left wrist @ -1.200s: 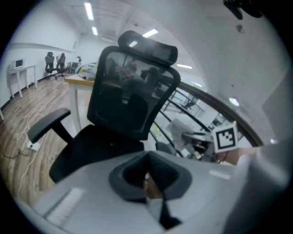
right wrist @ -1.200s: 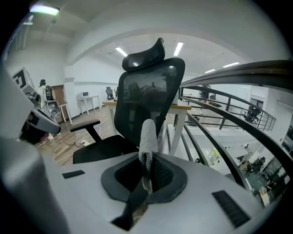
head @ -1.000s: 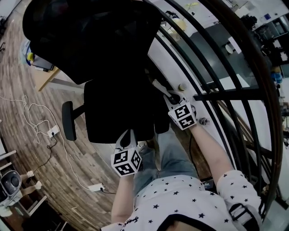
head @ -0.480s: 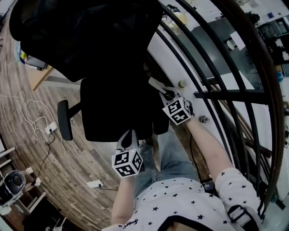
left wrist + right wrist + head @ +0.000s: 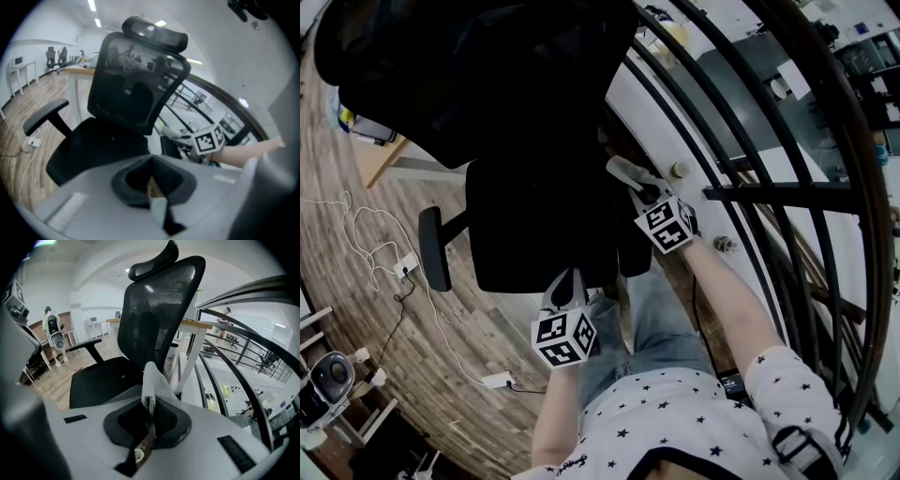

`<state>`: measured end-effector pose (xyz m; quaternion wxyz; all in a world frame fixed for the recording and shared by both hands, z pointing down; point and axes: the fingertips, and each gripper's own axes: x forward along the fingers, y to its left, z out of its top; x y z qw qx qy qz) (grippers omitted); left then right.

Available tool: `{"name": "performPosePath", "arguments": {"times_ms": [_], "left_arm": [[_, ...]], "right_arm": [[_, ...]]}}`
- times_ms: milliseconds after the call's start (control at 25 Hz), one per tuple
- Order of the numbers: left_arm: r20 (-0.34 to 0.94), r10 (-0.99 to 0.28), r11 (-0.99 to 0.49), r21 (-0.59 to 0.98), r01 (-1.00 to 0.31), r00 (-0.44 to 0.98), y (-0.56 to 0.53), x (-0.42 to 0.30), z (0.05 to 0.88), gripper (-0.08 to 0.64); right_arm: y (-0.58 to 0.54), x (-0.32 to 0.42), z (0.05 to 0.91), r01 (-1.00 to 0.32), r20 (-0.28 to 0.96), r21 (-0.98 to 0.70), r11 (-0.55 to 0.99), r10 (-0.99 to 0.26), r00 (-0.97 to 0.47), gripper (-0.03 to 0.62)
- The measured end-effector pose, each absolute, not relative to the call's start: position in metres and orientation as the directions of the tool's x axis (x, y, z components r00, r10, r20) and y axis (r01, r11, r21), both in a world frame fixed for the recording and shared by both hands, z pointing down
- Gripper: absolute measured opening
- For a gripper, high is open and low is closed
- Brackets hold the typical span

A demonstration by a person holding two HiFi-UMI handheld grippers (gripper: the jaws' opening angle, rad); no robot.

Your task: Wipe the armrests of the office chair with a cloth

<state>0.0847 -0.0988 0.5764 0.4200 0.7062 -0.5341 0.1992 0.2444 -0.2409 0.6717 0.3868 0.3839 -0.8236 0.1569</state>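
The black office chair [image 5: 534,225] stands below me, its left armrest [image 5: 434,248] free. Over the chair's right side hangs my right gripper [image 5: 628,178], shut on a white cloth [image 5: 622,170]; the right armrest [image 5: 633,253] lies just below that gripper, and I cannot tell if the cloth touches it. In the right gripper view the cloth [image 5: 152,380] sticks up from the shut jaws before the mesh backrest [image 5: 157,305]. My left gripper [image 5: 565,284] is at the seat's front edge, shut and holding nothing. The left gripper view shows the seat [image 5: 98,145] and far armrest [image 5: 44,117].
A black curved railing [image 5: 750,187] runs close along the right. White cables and power strips [image 5: 408,272] lie on the wooden floor at left. A wooden desk [image 5: 389,159] stands behind the chair, and a small round appliance [image 5: 323,375] sits at the lower left.
My right gripper has edged a little up and left with the cloth, along the chair's right side. The left gripper has stayed in place.
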Motion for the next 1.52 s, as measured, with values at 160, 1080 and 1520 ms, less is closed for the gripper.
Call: {"name": "performPosePath", "arguments": {"times_ms": [160, 1080, 1520], "left_arm": [[0.726, -0.589, -0.079, 0.386, -0.919, 0.355, -0.098, 0.084, 0.575, 0.008], [0.707, -0.603, -0.101, 0.392, -0.914, 0.370, -0.070, 0.080, 0.566, 0.008], [0.697, -0.610, -0.105, 0.400, -0.911, 0.377, -0.054, 0.076, 0.561, 0.008]], "right_arm": [[-0.241, 0.243, 0.673, -0.751, 0.768, 0.050, 0.658, -0.506, -0.392, 0.026], [-0.183, 0.236, 0.673, -0.754, 0.785, 0.036, 0.656, -0.486, -0.385, 0.026], [-0.145, 0.232, 0.675, -0.752, 0.791, 0.023, 0.658, -0.472, -0.389, 0.026]]}}
